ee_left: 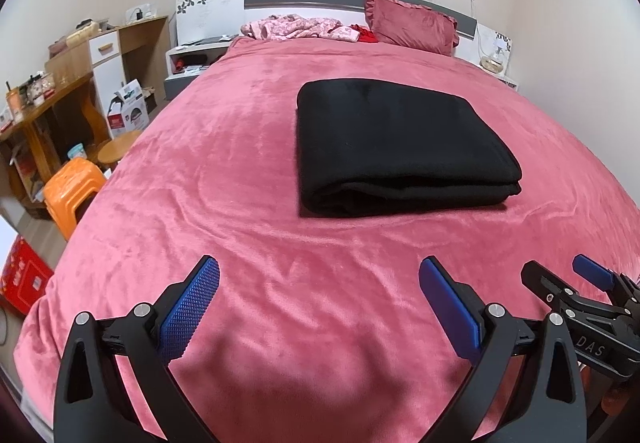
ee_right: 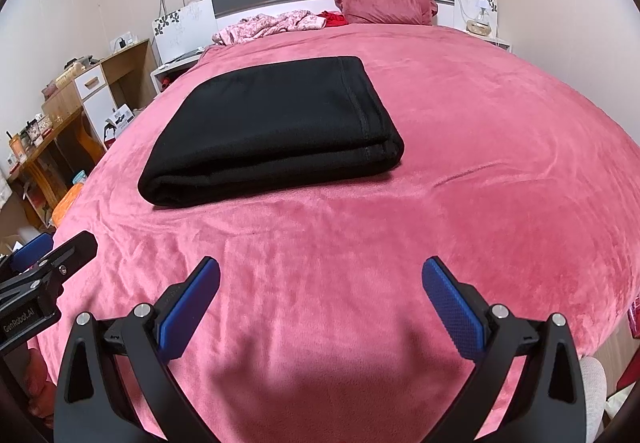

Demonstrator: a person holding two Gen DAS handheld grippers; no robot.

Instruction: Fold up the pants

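Observation:
Black pants [ee_left: 396, 147] lie folded into a thick flat rectangle on the pink bedspread [ee_left: 240, 163]; the right wrist view shows the same pants [ee_right: 276, 127] left of centre, layered edges facing me. My left gripper [ee_left: 319, 275] hovers open over the bedspread near the bed's front, well short of the pants, nothing between its blue pads. My right gripper [ee_right: 321, 275] is likewise open and empty, also short of the pants. Each gripper shows at the edge of the other's view: the right gripper [ee_left: 560, 279] and the left gripper [ee_right: 48, 247].
A red pillow [ee_left: 412, 23] and a crumpled pink floral cloth [ee_left: 300, 28] lie by the headboard. Left of the bed stand a wooden desk [ee_left: 48, 103], an orange plastic stool [ee_left: 72, 191], a round wooden stool [ee_left: 116, 149] and boxes. Bedside shelves flank the headboard.

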